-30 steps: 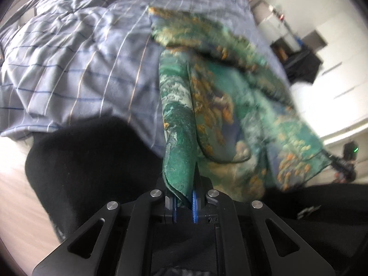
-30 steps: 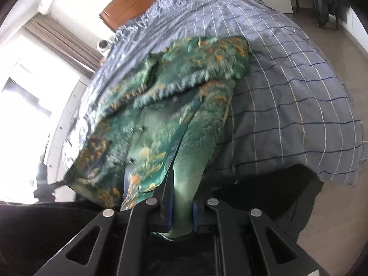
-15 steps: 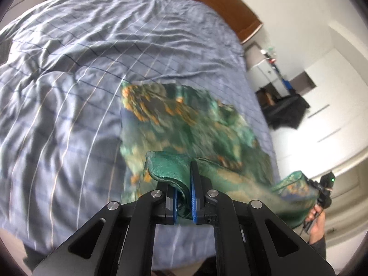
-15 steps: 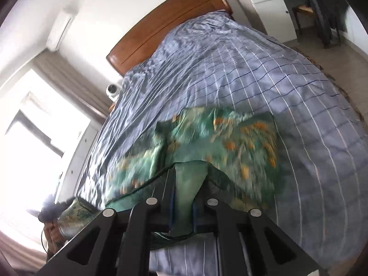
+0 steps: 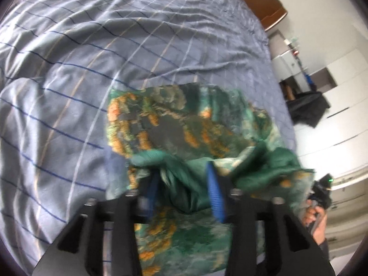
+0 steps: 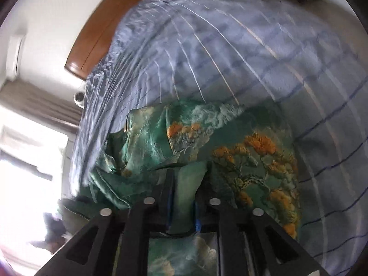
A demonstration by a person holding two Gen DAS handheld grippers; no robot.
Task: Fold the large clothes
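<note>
A green silk garment with orange tree prints (image 5: 174, 128) lies on the blue checked bedcover (image 5: 69, 73), folded over itself. My left gripper (image 5: 184, 184) is open, its blue pads (image 5: 215, 193) spread apart, with a loose fold of the garment lying between them. My right gripper (image 6: 184, 197) is shut on a green fold of the garment (image 6: 253, 161), held just above the bed. The right gripper also shows at the right edge of the left wrist view (image 5: 322, 188), at the garment's far corner.
The bedcover (image 6: 230, 57) stretches far ahead to a wooden headboard (image 6: 96, 39). White cabinets (image 5: 292, 64) and a dark cloth-covered object (image 5: 308, 108) stand to the right of the bed. A bright window with curtains (image 6: 30, 138) is on the left.
Both grippers carried the garment's edge forward over the bed, folding it onto itself. My left gripper has opened and let go of the fold. The right stays shut.
</note>
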